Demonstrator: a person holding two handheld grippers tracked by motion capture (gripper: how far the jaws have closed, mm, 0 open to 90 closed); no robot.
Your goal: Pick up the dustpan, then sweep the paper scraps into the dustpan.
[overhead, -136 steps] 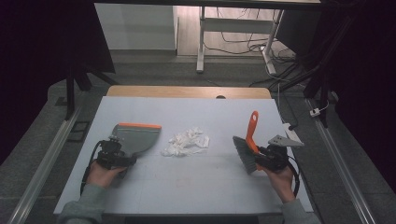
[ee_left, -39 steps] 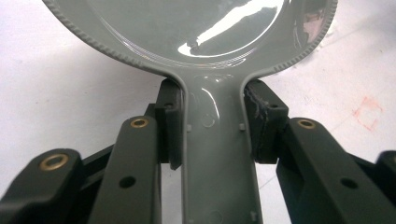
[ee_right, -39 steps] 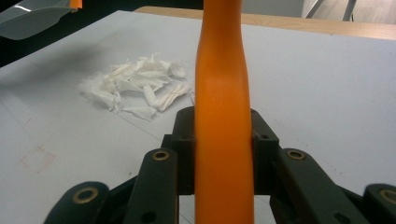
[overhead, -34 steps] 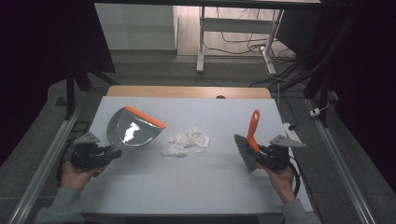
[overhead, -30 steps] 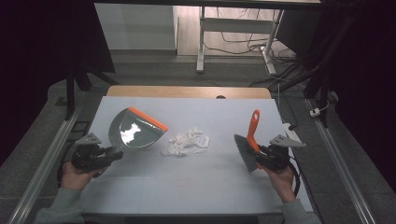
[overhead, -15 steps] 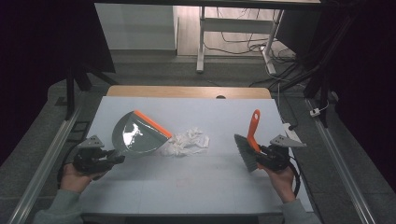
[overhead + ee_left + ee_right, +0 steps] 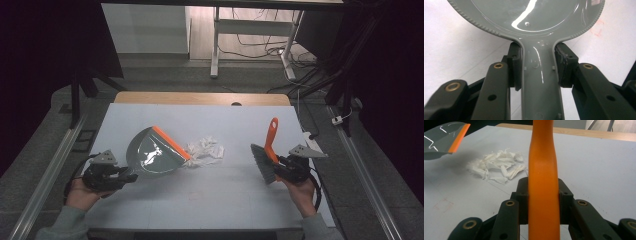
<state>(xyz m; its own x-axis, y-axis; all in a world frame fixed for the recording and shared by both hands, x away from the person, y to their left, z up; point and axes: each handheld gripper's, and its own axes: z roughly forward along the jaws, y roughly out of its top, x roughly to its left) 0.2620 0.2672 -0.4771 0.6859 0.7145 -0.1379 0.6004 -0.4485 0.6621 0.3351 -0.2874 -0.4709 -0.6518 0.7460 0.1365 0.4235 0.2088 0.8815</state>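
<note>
The left hand-held gripper (image 7: 125, 176) is clamped on the grey handle of the dustpan (image 7: 152, 152); in the left gripper view both pads press the handle sides. The right hand-held gripper (image 7: 277, 167) is closed on the orange handle of the brush (image 7: 267, 155), bristles pointing down-left, near the worktop (image 7: 225, 200).

Risks, as a judgement: the dustpan is tilted and its orange lip seems partly lifted, so paper could slide under the lip instead of into the pan. The scraps are light, so a fast stroke w/ the brush may scatter them over the worktop or past the pan. The smooth, glossy handle could also rotate between the pads if the lip is pushed hard on the surface.

Position: the pile of shredded white paper (image 7: 205, 150) lies between both tools, just beside or touching the dustpan lip, ahead and to the right of the left hand-held gripper. From the right hand-held gripper it lies ahead-left, well apart from the bristles.
</note>
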